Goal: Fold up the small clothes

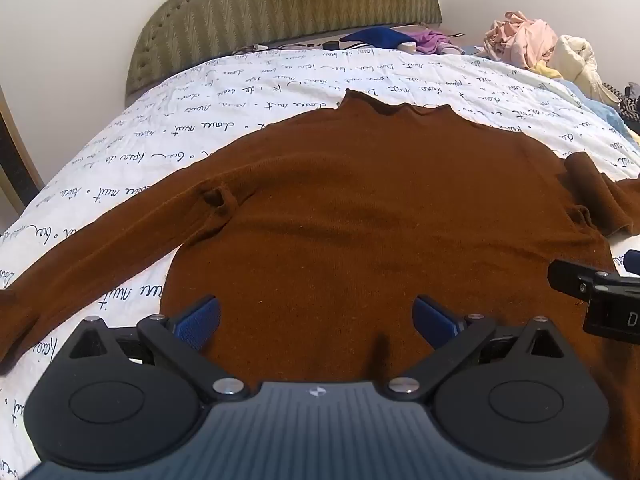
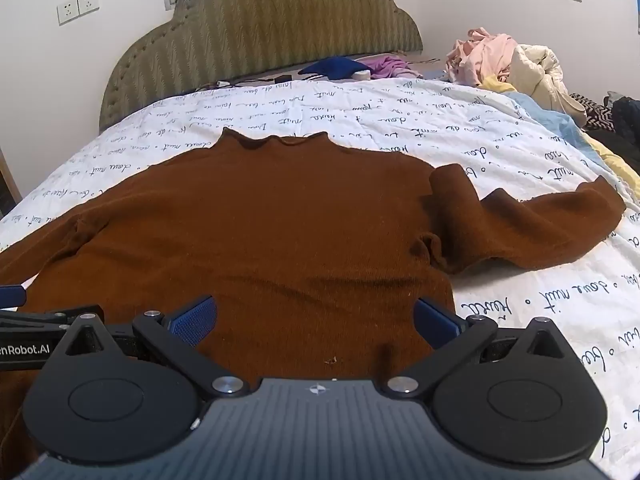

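Observation:
A brown knit sweater (image 1: 360, 216) (image 2: 260, 232) lies flat on the bed, collar toward the headboard. Its left sleeve (image 1: 92, 248) stretches out straight toward the bed's left edge. The right sleeve (image 2: 552, 232) is bent and rumpled on the sheet. My left gripper (image 1: 316, 320) hovers over the lower left part of the body, jaws wide open, nothing between the blue pads (image 1: 198, 322). My right gripper (image 2: 316, 320) hangs over the lower right part near the side seam, also open and empty. Each gripper's edge shows in the other's view: right gripper (image 1: 600, 296), left gripper (image 2: 24, 320).
The bed has a white sheet with script lettering (image 2: 400, 120) and a green padded headboard (image 2: 260, 32). A heap of pink and cream clothes (image 2: 504, 64) sits at the far right. Blue and purple garments (image 2: 352, 66) lie by the headboard.

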`<state>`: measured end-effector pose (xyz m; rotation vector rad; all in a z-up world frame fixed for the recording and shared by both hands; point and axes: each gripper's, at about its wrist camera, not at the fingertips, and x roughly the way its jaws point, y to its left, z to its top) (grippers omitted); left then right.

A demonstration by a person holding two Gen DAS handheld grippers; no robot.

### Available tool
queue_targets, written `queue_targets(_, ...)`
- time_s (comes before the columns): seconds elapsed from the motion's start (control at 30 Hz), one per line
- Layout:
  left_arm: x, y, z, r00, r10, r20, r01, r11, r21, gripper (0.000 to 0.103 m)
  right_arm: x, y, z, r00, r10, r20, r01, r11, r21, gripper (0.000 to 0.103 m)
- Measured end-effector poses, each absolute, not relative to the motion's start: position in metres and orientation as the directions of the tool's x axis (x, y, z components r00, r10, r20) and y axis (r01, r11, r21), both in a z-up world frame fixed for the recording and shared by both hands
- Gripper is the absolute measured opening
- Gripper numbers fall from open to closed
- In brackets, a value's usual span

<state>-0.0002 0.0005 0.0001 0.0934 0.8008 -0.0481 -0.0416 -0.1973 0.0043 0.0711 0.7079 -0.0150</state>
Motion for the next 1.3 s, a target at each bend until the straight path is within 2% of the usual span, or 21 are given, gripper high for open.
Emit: queue_targets(1.3,0.0022,0.0021,-0.007,0.691,0.027,-0.723,0.033,0.997,0.068,0.103,-0.0504,-0.199,0.0063,0.773,0.027,-0.634,0.021,0.997,0.069,0.103)
